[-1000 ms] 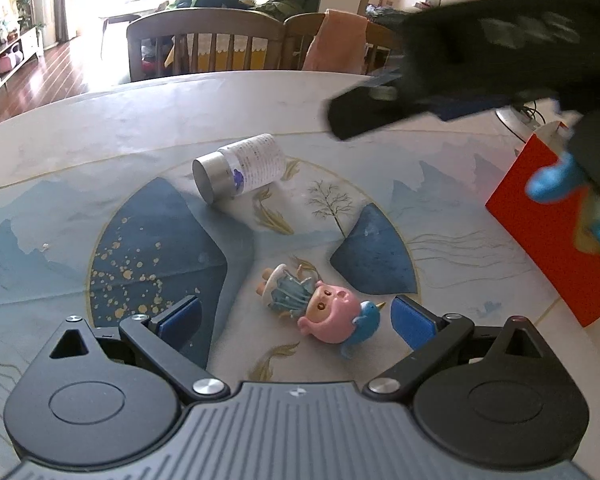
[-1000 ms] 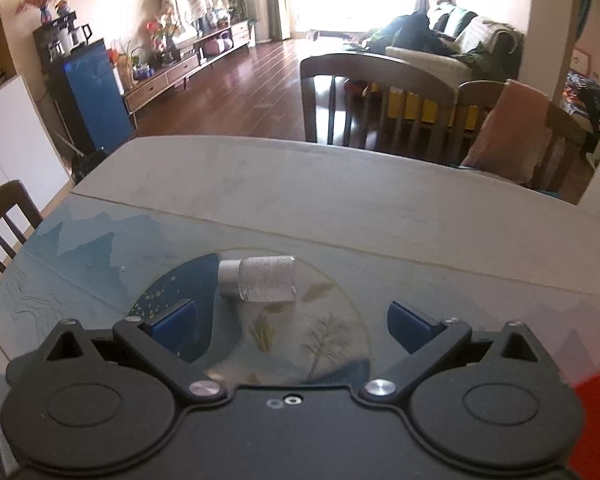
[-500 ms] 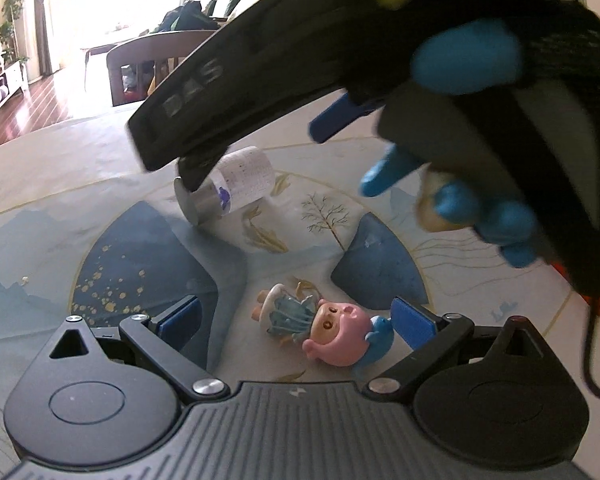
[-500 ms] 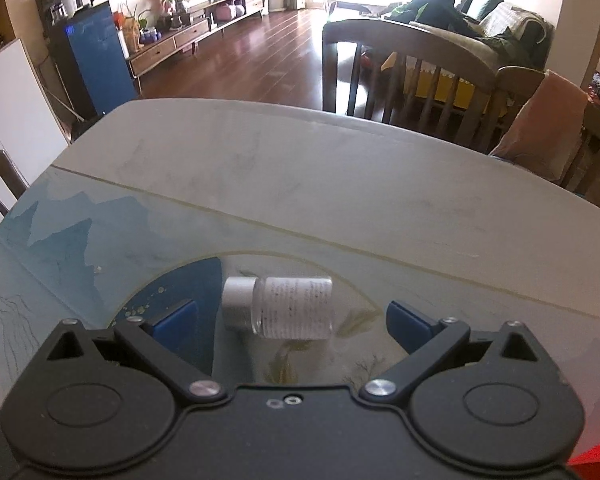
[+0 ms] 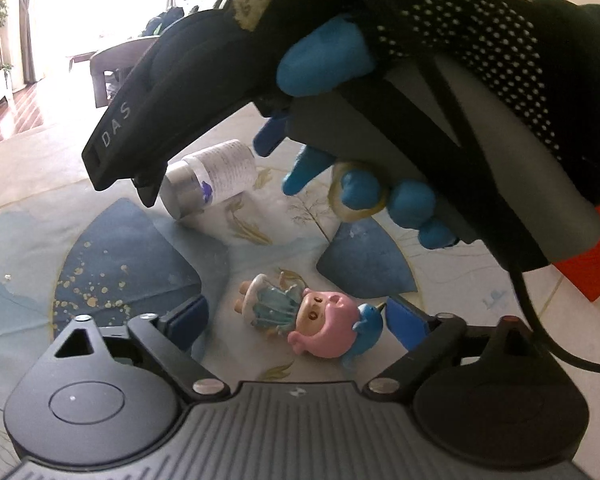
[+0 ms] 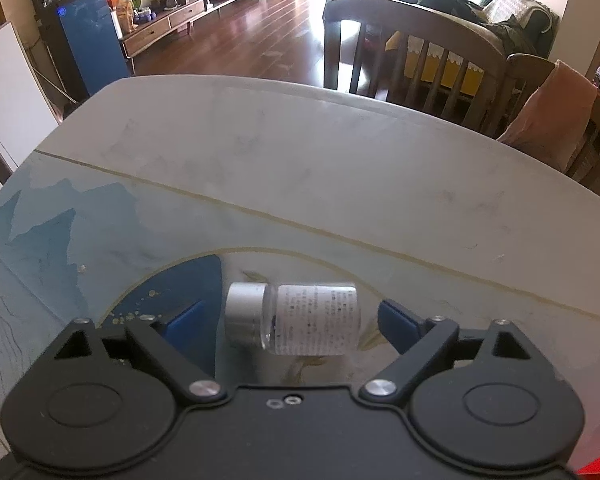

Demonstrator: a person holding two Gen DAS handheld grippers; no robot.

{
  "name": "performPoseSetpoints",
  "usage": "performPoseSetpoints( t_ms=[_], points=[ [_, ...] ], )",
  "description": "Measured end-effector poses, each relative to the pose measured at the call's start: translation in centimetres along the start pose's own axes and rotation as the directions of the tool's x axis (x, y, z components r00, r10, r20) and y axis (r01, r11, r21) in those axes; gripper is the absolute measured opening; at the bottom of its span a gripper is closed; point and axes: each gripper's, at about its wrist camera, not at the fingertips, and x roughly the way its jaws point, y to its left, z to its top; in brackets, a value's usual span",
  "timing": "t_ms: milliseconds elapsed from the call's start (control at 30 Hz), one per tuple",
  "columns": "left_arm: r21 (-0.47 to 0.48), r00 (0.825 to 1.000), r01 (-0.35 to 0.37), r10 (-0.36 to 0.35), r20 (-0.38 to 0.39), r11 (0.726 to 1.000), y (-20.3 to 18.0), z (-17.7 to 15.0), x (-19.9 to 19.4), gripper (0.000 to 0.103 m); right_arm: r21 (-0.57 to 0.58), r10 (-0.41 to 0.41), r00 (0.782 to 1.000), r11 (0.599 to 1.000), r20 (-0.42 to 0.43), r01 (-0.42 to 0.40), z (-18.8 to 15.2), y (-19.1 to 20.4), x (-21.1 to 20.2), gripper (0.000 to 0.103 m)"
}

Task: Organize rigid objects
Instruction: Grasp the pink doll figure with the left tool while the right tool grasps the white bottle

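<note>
Left gripper (image 5: 296,320): jaws spread wide, holding nothing. A small figurine (image 5: 300,320) with a pink head and teal dress lies on its side between the blue pads, its blue tail just beside the right-hand pad (image 5: 406,326); contact there cannot be confirmed. The left-hand pad (image 5: 188,318) stands clear of it.

Right gripper (image 6: 290,318): jaws equally wide, holding nothing. A small bottle (image 6: 296,320) with a silver cap and printed label lies on its side between the pads, cap toward 9 o'clock, with a gap at each end. The label text is too small to read.

In the left wrist view the same bottle sits at 11 o'clock from the figurine, well apart from it, partly hidden by the right gripper's black body. That body and the gloved right hand (image 5: 480,80) fill the upper frame from 12 to 3 o'clock and block most of the room.

Both items rest on a table (image 6: 300,152) printed with blue mountains and gold lines. A red box (image 5: 596,256) at 3 o'clock is cut off by the hand and the frame edge. Wooden chairs (image 6: 420,48) stand beyond the far table edge.
</note>
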Motion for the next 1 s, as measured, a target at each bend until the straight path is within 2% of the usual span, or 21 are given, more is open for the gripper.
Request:
performPoseSetpoints(
  t_ms=[100,167,267,600,1000],
  points=[
    [0.009,1.000,-0.003,0.003,0.005,1.000,-0.2,-0.1,0.0,0.090,0.000,-0.009,1.000,1.000,-0.012,0.009,0.0,-0.1,0.3,0.080],
    [0.013,1.000,0.003,-0.003,0.008,1.000,-0.5,-0.1,-0.1,0.081,0.001,-0.012,1.000,1.000,-0.017,0.012,-0.1,-0.2,0.3,0.076],
    [0.018,1.000,-0.004,0.004,0.007,1.000,-0.8,-0.3,-0.1,0.080,0.007,-0.010,1.000,1.000,-0.016,0.010,-0.1,-0.3,0.2,0.067],
    [-0.014,1.000,-0.018,0.018,-0.010,1.000,-0.9,-0.3,-0.2,0.080,0.040,-0.022,1.000,0.999,0.016,0.022,-1.2,-1.1,-2.1,0.067],
    [-0.074,0.999,-0.032,0.029,-0.036,0.997,-1.1,-0.9,-1.2,0.080,0.076,0.002,0.997,0.997,0.073,-0.008,-5.3,-3.7,-9.5,0.067]
  ],
)
